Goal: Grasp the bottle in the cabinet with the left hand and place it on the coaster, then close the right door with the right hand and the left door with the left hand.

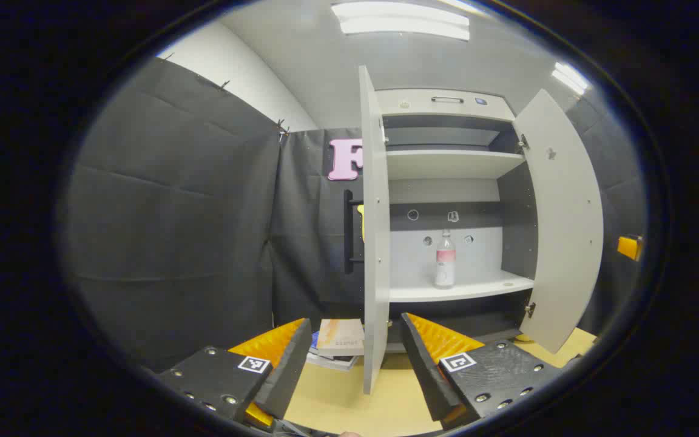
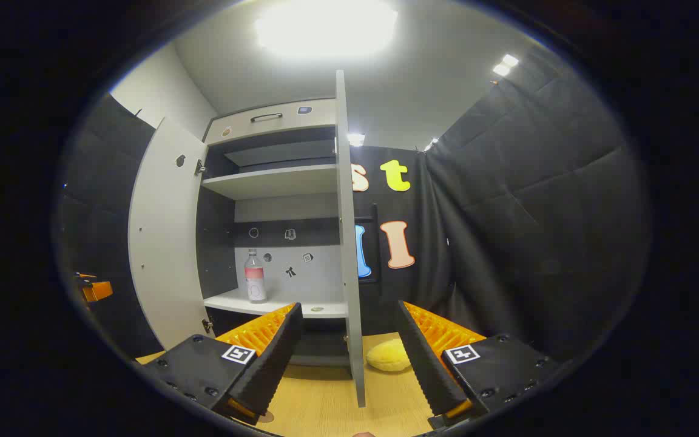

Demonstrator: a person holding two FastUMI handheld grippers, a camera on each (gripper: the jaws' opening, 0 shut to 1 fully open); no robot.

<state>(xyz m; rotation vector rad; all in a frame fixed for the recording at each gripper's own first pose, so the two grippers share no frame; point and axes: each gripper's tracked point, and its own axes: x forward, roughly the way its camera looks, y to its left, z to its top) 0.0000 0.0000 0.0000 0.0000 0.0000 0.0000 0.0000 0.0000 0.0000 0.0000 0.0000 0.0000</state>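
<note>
Nearest the lens in the left gripper view, the left gripper is spread wide and grasps nothing, hovering over the wooden table; its bases are cut off at the lower rim. Between its fingers, a stack of books lies on the table, partly hidden behind the left door, which stands open and edge-on. Right of that door the cabinet is open, and the bottle stands upright on the lower shelf, well apart from the gripper; small marks on the back panel are too small to make out. The right door swings wide open. In the right gripper view, the right gripper is likewise released and empty, its fingers either side of the right door's edge without touching it. A yellow, soft-looking thing lies on the table between them, hard to identify.
</note>
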